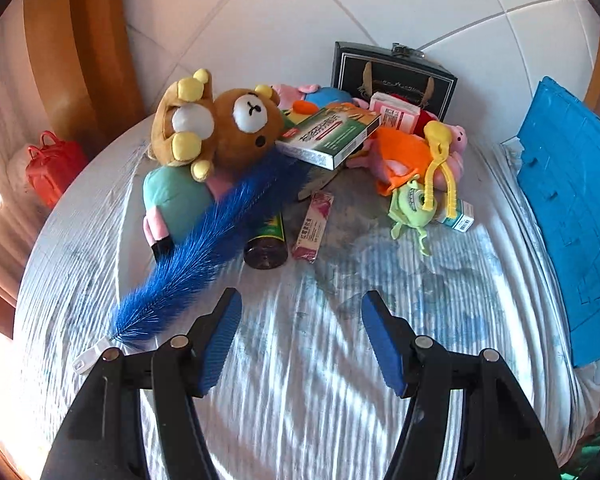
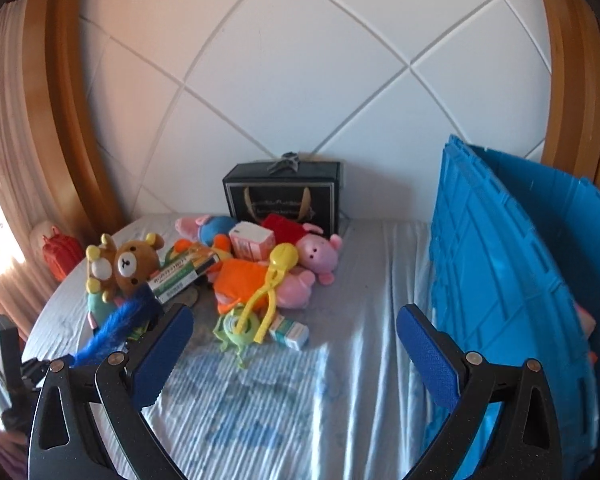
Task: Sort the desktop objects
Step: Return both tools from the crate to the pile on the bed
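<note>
In the left wrist view the left tongs (image 1: 302, 334) hang wide open and empty over the striped bed sheet (image 1: 300, 400), short of the toy pile where a blue feather (image 1: 208, 248) lies nearest. In the right wrist view the right tongs (image 2: 294, 338) are likewise spread and empty, with the blue crate (image 2: 500, 280) just beside them; I judge sorting has barely started, and the next move calls for reaching in and closing on one item.

Plush bear (image 1: 236, 128), glossy carton (image 1: 328, 136), seemingly plastic crate (image 2: 500, 264)

Left tool (image 1: 301, 316) held low, fingers spread wide, empty; right tool (image 2: 295, 330) likewise spread, empty
</note>
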`<state>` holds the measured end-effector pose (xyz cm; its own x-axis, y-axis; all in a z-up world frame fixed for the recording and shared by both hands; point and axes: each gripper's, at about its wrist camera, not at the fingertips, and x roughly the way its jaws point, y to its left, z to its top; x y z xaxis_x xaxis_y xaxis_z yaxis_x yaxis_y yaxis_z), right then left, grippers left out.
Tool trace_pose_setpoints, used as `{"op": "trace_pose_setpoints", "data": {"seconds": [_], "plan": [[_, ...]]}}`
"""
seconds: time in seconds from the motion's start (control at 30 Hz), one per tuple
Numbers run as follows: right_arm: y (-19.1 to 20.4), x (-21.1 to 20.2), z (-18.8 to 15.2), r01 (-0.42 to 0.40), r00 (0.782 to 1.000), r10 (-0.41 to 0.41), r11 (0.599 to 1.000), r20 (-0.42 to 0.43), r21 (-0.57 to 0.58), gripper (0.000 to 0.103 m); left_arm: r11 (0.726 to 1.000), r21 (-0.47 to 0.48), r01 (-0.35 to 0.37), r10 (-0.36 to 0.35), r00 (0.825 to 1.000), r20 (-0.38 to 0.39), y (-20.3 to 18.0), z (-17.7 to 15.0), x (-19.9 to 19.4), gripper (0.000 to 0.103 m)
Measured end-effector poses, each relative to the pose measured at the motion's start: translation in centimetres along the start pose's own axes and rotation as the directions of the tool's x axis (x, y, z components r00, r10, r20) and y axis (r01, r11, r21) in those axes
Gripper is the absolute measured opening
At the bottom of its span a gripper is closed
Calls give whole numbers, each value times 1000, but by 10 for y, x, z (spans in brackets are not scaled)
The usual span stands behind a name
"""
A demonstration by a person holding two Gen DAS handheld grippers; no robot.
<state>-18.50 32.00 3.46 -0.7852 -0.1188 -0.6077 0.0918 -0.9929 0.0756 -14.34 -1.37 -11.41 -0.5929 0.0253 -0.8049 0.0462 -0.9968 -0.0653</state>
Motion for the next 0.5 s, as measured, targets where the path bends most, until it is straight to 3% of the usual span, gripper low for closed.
{"op": "trace_pose_setpoints", "data": {"seconds": [0.13,0.23,0.37,0.5], "plan": [[-5,39,-18,10,998,-7,999,-61,50,103,999,-35,31,-34,996,-81,10,3,40,62],[-8,74,-30,-11,990,22,997,-137,82,103,999,-11,41,-42,993,-109,1,10,65,62],[-7,121,-46,-4,969,23,997,-244,78,103,997,14,79,-77,992,-100,-15,29,97,62],[-9,160,-54,10,950,13,997,-312,75,103,998,30,56,-53,995,-87,-21,54,131,62]]}}
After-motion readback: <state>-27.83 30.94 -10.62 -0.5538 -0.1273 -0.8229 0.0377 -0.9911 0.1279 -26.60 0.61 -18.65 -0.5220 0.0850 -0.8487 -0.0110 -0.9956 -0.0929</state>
